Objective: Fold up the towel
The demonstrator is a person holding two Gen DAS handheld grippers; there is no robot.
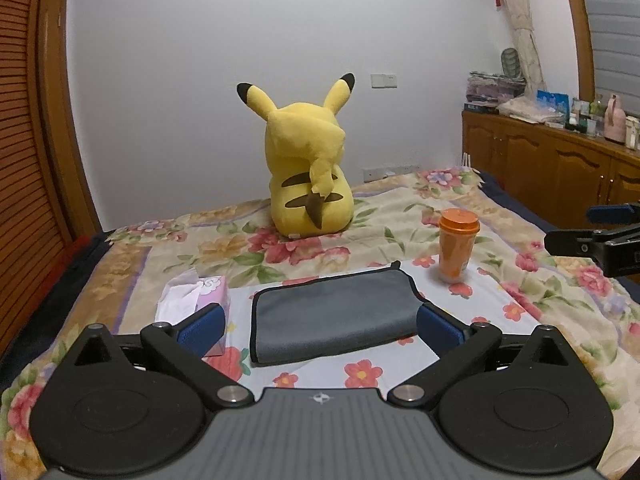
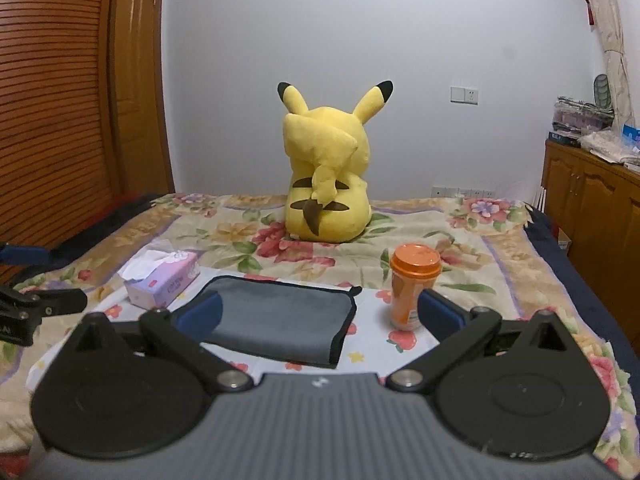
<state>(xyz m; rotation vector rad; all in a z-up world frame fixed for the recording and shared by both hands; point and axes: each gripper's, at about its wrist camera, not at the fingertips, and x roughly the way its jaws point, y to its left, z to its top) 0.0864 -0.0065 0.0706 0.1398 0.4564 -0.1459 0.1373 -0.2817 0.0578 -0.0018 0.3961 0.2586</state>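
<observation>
The grey towel (image 1: 334, 314) lies folded flat at lower centre of the left wrist view, on the floral bedspread (image 1: 520, 280), between a pink tissue box (image 1: 200, 296) whose print is too blurred to read and an orange-lidded cup (image 1: 458, 246). The left gripper (image 1: 320, 326) and right gripper (image 2: 320, 314) both hang spread wide above it, holding nothing. A yellow plush (image 2: 328, 172) sits mid-frame, back turned.

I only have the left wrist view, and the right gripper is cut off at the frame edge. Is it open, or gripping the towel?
Observer: The right gripper is open and holds nothing. The folded grey towel with black hem lies free.
Reviewer: The left gripper hides the towel's near right corner from me. Is it flat?
Observer: Yes. The right wrist view shows that corner lying flat on the floral bed sheet.
</observation>
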